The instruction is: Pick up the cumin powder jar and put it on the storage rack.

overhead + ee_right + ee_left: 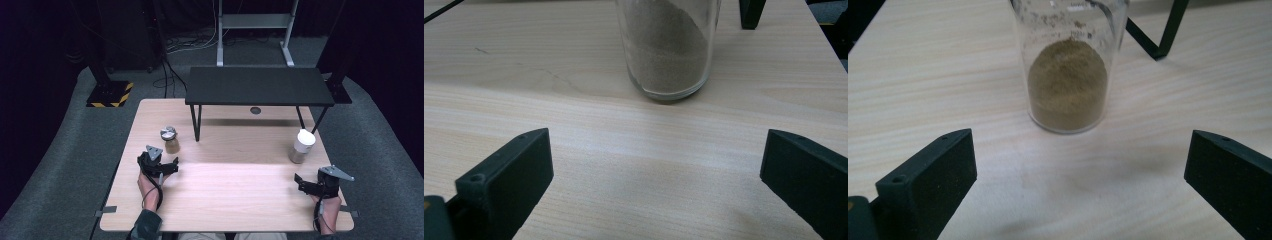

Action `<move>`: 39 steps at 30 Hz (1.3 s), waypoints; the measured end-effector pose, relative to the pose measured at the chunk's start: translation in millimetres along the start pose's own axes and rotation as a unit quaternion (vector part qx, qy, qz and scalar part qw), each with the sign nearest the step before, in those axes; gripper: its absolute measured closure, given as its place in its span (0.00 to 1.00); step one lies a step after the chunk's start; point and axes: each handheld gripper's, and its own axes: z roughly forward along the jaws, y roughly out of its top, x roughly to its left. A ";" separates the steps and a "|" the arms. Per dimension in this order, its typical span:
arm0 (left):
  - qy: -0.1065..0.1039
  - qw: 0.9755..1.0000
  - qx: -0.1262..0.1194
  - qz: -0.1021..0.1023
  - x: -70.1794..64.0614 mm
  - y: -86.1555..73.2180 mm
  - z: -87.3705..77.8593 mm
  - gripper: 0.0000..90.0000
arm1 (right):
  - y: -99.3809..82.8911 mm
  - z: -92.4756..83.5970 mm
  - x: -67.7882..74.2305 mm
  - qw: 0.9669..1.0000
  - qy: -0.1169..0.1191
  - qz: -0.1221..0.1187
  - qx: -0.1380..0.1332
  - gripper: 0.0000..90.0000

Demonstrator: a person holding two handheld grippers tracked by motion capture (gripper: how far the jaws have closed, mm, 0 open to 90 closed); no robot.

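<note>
From the high view, the light wooden table [225, 200] carries two jars: a small clear glass jar with a silver metal lid [170, 140] on the left, and a taller clear glass jar with a white cap [301, 146] on the right. A low black stand with thin legs [257, 86] sits along the far edge. The left gripper [169, 165] lies just near of the silver-lidded jar, and the right gripper [301, 181] rests near of the white-capped jar, a little apart from it.

The lids show from above; the contents show better from the gripper cameras. The left gripper view has the small jar [1068, 65] upright between and beyond the jaws, holding a heap of olive-brown powder in its lower part, with specks clinging to the glass higher up. The right gripper view shows the taller jar [668, 47] upright on the table, filled with a greyish-brown powder that slopes up to one side.

Both grippers are released, jaws spread wide, with nothing between them but bare table. No label or writing can be read on either jar.
</note>
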 end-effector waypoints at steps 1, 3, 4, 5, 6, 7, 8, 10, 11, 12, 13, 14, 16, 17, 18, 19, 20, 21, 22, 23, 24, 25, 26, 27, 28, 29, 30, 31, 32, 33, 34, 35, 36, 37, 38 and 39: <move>0.000 1.000 0.000 0.000 0.0 0.0 0.0 0.00 | 0.0 0.0 0.0 1.000 0.000 0.000 0.000 0.00; 0.000 1.000 0.000 0.000 0.0 0.0 0.0 0.00 | 0.0 0.0 0.0 1.000 0.000 0.000 0.000 0.00; 0.000 1.000 0.000 0.000 0.0 0.0 0.0 0.00 | 0.0 0.0 0.0 1.000 0.000 0.000 0.000 0.00; 0.000 1.000 0.000 0.000 0.0 0.0 0.0 0.00 | 0.0 0.0 0.0 1.000 0.000 0.000 0.000 0.00; 0.000 1.000 0.000 0.000 0.0 0.0 0.0 0.00 | 0.0 0.0 0.0 1.000 0.000 0.000 0.000 0.00; 0.000 1.000 0.000 0.000 0.0 0.0 0.0 0.00 | 0.0 0.0 0.0 1.000 0.000 0.000 0.000 0.00; 0.000 1.000 0.000 0.000 0.0 0.0 0.0 0.00 | 0.0 0.0 0.0 1.000 0.000 0.000 0.000 0.00; 0.000 1.000 0.000 0.000 0.0 0.0 0.0 0.00 | 0.0 0.0 0.0 1.000 0.000 0.000 0.000 0.00; 0.000 1.000 0.000 0.000 0.0 0.0 0.0 0.00 | 0.0 0.0 0.0 1.000 0.000 0.000 0.000 0.00; 0.000 1.000 0.000 0.000 0.0 0.0 0.0 0.00 | 0.0 0.0 0.0 1.000 0.000 0.000 0.000 0.00; 0.000 1.000 0.000 0.000 0.0 0.0 0.0 0.00 | 0.0 0.0 0.0 1.000 0.000 0.000 0.000 0.00; 0.001 1.000 -0.001 0.000 0.0 0.6 0.2 0.00 | 0.0 0.0 0.0 1.000 0.000 0.000 0.000 0.00; 0.005 1.000 -0.004 0.002 0.3 5.9 2.5 0.00 | -0.3 -0.1 0.2 1.000 -0.001 0.000 -0.001 0.00; 0.006 1.000 -0.007 0.000 2.7 16.6 11.0 0.00 | -0.1 0.0 0.2 1.000 0.000 0.000 0.000 0.00; 0.007 1.000 -0.004 0.003 3.1 22.6 15.1 0.00 | 0.2 0.0 0.8 1.000 -0.001 -0.001 0.001 0.00; 0.007 1.000 -0.004 0.003 3.1 22.6 15.1 0.00 | 0.1 -0.1 0.9 1.000 -0.002 -0.001 0.000 0.00; 0.007 1.000 -0.004 0.003 3.1 22.6 15.1 0.00 | 0.1 -0.1 0.9 1.000 -0.002 -0.001 0.000 0.00; 0.007 1.000 -0.004 0.003 3.1 22.6 15.1 0.00 | 0.1 -0.1 0.9 1.000 -0.002 -0.001 0.000 0.00; 0.007 1.000 -0.004 0.003 3.1 22.6 15.1 0.00 | 0.1 -0.1 0.9 1.000 -0.002 -0.001 0.000 0.00; 0.007 1.000 -0.004 0.003 3.1 22.6 15.1 0.00 | 0.1 -0.1 0.9 1.000 -0.002 -0.001 0.000 0.00; 0.011 1.000 -0.001 -0.013 6.5 52.6 45.7 0.00 | 0.1 -0.1 0.9 1.000 -0.002 -0.001 0.000 0.00; -0.012 1.000 -0.009 -0.018 13.0 51.0 46.3 0.28 | -0.3 -0.1 -0.5 1.000 0.001 0.000 -0.001 0.00; -0.005 1.000 -0.008 -0.013 9.3 52.1 46.7 0.34 | -0.5 -0.2 -0.6 1.000 0.001 0.001 -0.001 0.00; -0.005 1.000 -0.008 -0.013 9.3 52.1 46.7 0.34 | -0.5 -0.2 -0.6 1.000 0.001 0.001 -0.001 0.00; -0.009 1.000 -0.009 -0.014 9.4 52.3 47.8 0.34 | -0.8 -0.5 -1.0 1.000 0.001 0.003 -0.002 0.00; -0.009 1.000 -0.009 -0.014 9.4 52.3 47.8 0.34 | -1.4 -0.7 -1.2 1.000 0.001 0.003 -0.004 0.00; -0.008 1.000 -0.009 -0.014 8.8 51.9 47.7 0.34 | -1.7 -0.9 -1.0 1.000 0.001 0.004 -0.005 0.00; -0.010 1.000 -0.010 -0.012 9.2 51.4 47.1 0.34 | -1.8 -1.0 -0.8 1.000 0.000 0.003 -0.005 0.00; -0.011 1.000 -0.009 -0.011 9.6 51.4 46.7 0.34 | -1.7 -0.9 -0.7 1.000 0.000 0.003 -0.005 0.00; -0.011 1.000 -0.009 -0.011 9.6 51.4 46.7 0.34 | -1.7 -0.9 -0.7 1.000 0.000 0.003 -0.005 0.00; -0.011 1.000 -0.009 -0.011 9.8 51.5 46.4 0.34 | -1.6 -0.8 -0.5 1.000 0.000 0.003 -0.004 0.00; -0.013 1.000 -0.009 -0.012 10.7 50.9 45.4 0.34 | -1.6 -0.8 -0.6 1.000 0.000 0.003 -0.004 0.00; -0.013 1.000 -0.011 -0.013 11.0 50.2 44.6 0.34 | -1.8 -0.9 -0.6 1.000 -0.001 0.003 -0.005 0.00; -0.014 1.000 -0.012 -0.012 11.3 50.2 43.8 0.34 | -1.9 -1.0 -0.5 1.000 -0.001 0.003 -0.005 0.00; -0.015 1.000 -0.014 -0.014 11.6 49.9 43.0 0.34 | -2.0 -1.0 -0.4 1.000 -0.001 0.003 -0.005 0.00; -0.015 1.000 -0.014 -0.014 11.6 49.9 43.0 0.34 | -2.0 -1.0 -0.4 1.000 -0.001 0.003 -0.005 0.00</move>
